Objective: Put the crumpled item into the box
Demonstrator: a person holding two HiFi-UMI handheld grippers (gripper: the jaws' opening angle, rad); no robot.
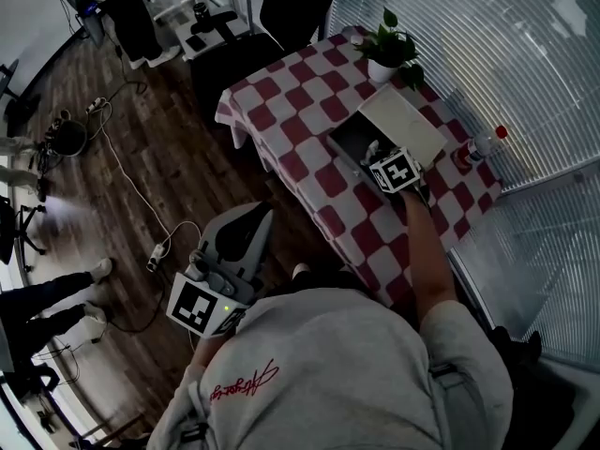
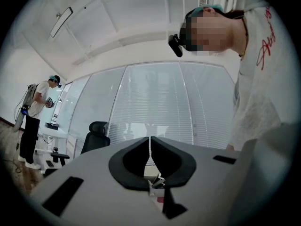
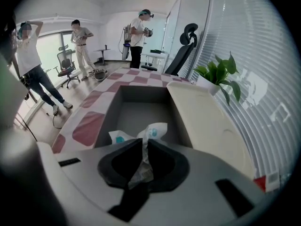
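A crumpled white wrapper (image 3: 151, 133) with teal print sticks out from my right gripper (image 3: 145, 144), whose jaws are shut on it. That gripper hangs over the near end of the open grey box (image 3: 114, 108), pointing steeply down into it. In the head view the right gripper (image 1: 377, 154) sits above the box (image 1: 349, 144) on the red-and-white checked table (image 1: 281, 92). My left gripper (image 1: 255, 216) is held off the table's near side, over the wooden floor. Its jaws (image 2: 149, 140) meet with nothing between them.
The box's pale lid (image 3: 202, 121) lies open along its right side. A potted plant (image 1: 392, 50) stands at the table's far end and a bottle (image 1: 480, 145) by the window blinds. An office chair (image 1: 295, 3) is behind the table. Several people stand in the room.
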